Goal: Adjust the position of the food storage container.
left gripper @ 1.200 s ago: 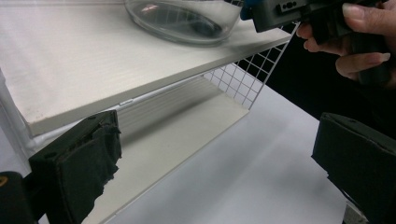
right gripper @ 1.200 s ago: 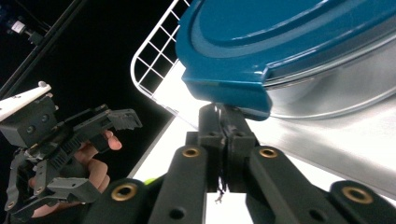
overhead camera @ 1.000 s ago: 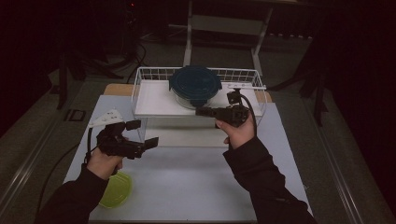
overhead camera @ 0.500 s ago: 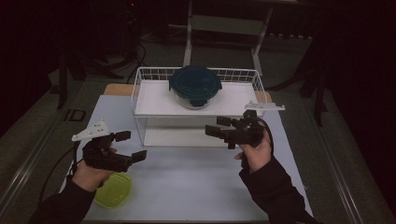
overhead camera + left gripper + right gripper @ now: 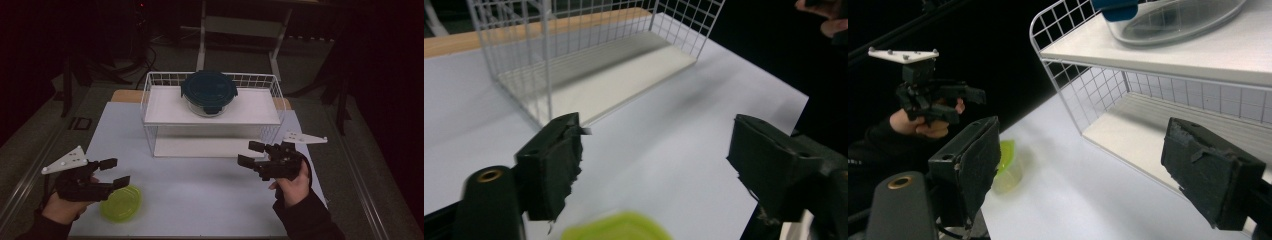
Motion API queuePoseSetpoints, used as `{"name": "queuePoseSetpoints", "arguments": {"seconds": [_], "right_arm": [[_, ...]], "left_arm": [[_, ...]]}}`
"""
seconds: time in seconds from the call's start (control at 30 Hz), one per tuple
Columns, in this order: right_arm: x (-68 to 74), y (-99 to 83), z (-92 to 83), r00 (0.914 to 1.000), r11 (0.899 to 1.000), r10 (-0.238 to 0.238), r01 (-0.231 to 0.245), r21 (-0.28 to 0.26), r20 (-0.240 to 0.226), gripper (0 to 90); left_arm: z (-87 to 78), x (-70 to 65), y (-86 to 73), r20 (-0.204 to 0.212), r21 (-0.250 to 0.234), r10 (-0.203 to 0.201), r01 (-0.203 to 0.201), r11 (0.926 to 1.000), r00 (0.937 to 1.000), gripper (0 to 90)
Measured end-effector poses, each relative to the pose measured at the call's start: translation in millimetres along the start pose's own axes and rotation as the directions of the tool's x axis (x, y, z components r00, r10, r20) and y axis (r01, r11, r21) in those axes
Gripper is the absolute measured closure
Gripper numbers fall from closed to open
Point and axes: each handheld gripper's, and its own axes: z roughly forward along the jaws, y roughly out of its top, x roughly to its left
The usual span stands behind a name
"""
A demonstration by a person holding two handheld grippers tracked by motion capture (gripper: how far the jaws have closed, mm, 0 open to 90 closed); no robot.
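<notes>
**Both tongs drawn back toward the near edge, container left on the rack**

We see the white surface (image 5: 210, 200) carrying a wire rack (image 5: 155, 107) at its far middle, in the same place as a second ago. On the rack's upper shelf sits the round glass container with the dark blue lid (image 5: 209, 92); it rests just where it did in the two earlier pictures.

A second ago our right tongs (image 5: 251, 153) were up at the rack's right end, close beside the container. Now they hang well apart from it, in front of the rack's right corner and nearer the right edge of the surface, jaws spread wide with nothing between them.

Our left tongs (image 5: 116, 172) have also come back, from the open middle-left of the surface down toward the near left corner. Their jaws have just been closing a little, yet they stand apart with nothing between them, as the left gripper view shows.

The small yellow-green bowl (image 5: 121, 203) lies at the near left corner, unmoved, now just below and beside the left tongs, and we can't tell whether they touch it.
</notes>
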Motion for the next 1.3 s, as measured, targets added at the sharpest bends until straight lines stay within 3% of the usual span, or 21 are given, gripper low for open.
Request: {"name": "queuePoseSetpoints", "arguments": {"seconds": [0.2,0.23,0.27,0.43,0.5,0.67,0.7,0.73,0.83,0.87,1.03,1.3], "right_arm": [[2.0,-13.6,-13.9,1.0,1.0,0.006,-0.006,-0.013,0.0,15.7],[2.0,-13.6,-13.9,1.0,1.0,0.006,-0.006,-0.013,0.0,15.7],[1.4,-17.4,-17.1,0.9999,1.0,0.014,-0.014,-0.019,0.006,15.9],[-1.4,-24.8,-18.0,0.9995,0.999,0.032,-0.032,-0.015,0.003,15.8],[-3.2,-29.1,-17.6,0.9992,0.999,0.039,-0.039,-0.01,0.009,16.0],[-2.8,-30.6,-18.8,0.9992,0.999,0.039,-0.039,-0.012,0.011,16.0],[-2.7,-30.3,-19.3,0.9991,0.999,0.041,-0.04,-0.014,0.011,16.0],[-3.0,-29.9,-19.6,0.9992,0.999,0.038,-0.038,-0.015,0.012,16.0],[-3.7,-29.6,-20.3,0.999,0.999,0.042,-0.042,-0.017,0.017,16.2],[-4.1,-29.8,-20.4,0.9989,0.999,0.042,-0.042,-0.017,0.019,16.2],[-5.4,-30.6,-21.4,0.9986,0.999,0.049,-0.049,-0.016,0.02,16.3],[-5.3,-32.0,-22.1,0.9986,0.999,0.046,-0.045,-0.011,0.025,16.2]], "left_arm": [[-16.8,11.0,-22.5,-0.053,0.013,-0.03,0.031,0.9994,0.9981,44.5],[-19.7,13.9,-28.1,-0.06,0.017,-0.043,0.044,0.9989,0.9972,44.5],[-24.1,19.3,-39.2,-0.083,0.039,-0.057,0.06,0.9974,0.9949,53.5],[-30.7,29.7,-57.0,-0.128,0.069,-0.091,0.1,0.9925,0.9876,69.6],[-31.3,36.8,-71.0,-0.17,0.138,-0.092,0.116,0.9836,0.981,73.5],[-24.9,44.2,-91.9,-0.182,0.23,-0.103,0.144,0.9624,0.9779,82.3],[-23.0,47.4,-96.8,-0.187,0.256,-0.114,0.161,0.9532,0.9756,84.2],[-23.0,47.4,-96.8,-0.187,0.256,-0.114,0.161,0.9532,0.9756,84.6],[-18.3,50.9,-109.2,-0.138,0.291,-0.14,0.175,0.9405,0.9805,87.9],[-18.3,50.9,-109.2,-0.138,0.291,-0.14,0.175,0.9405,0.9805,87.9],[-10.2,44.8,-115.5,-0.062,0.35,-0.115,0.13,0.9276,0.9914,88.5],[8.4,45.8,-110.4,-0.026,0.346,-0.132,0.133,0.9289,0.9909,88.4]]}}
